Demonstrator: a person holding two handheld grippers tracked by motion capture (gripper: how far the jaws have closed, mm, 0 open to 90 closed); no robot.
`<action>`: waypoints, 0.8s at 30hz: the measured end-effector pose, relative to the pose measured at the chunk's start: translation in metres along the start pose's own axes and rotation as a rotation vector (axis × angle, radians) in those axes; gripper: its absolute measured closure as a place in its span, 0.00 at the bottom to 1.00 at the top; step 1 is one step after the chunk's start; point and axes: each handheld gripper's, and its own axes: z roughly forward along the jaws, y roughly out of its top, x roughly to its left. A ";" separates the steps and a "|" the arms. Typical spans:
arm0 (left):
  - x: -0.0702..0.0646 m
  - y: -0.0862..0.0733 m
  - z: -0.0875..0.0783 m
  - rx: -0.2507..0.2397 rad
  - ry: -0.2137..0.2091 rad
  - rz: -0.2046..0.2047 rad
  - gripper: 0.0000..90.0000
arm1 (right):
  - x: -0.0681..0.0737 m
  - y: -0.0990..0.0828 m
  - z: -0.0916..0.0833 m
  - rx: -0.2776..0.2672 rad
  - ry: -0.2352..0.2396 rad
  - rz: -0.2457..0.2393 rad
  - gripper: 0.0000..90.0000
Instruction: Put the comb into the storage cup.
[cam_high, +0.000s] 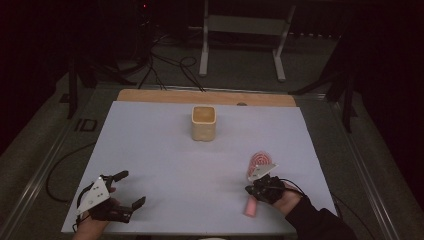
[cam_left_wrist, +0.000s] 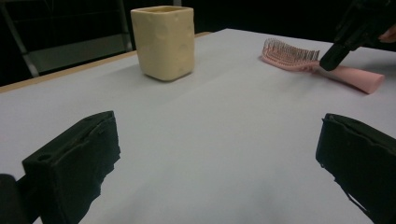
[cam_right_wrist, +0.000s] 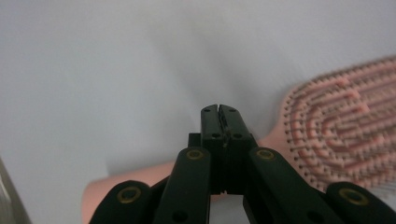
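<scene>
while the right claw (cam_right_wrist: 219, 109) sits closed & empty over the pink brush (cam_high: 254, 172) lying flat on the bench (cam_high: 150, 150) w/ nothing gripped yet, left claw (cam_high: 127, 189) waits wide open, so pickup & likely drop into the cup (cam_high: 203, 123) remain.

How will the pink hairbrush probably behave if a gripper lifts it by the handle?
The pink hairbrush looks like stiff moulded plastic, so it should stay rigid and feel light. Its handle seems smooth and rounded, so shut jaws might slip. The wide bristle head lies far from the handle, so it may droop downward.
</scene>
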 end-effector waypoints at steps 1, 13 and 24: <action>0.000 0.000 0.000 0.002 0.000 -0.001 0.00 | 0.000 -0.003 -0.002 0.003 -0.001 0.003 1.00; 0.000 -0.001 0.000 0.002 0.002 -0.004 0.00 | -0.006 -0.036 -0.023 0.017 -0.029 0.047 1.00; 0.001 0.000 0.001 0.000 0.005 -0.005 0.00 | -0.019 -0.058 -0.030 0.084 -0.063 0.068 1.00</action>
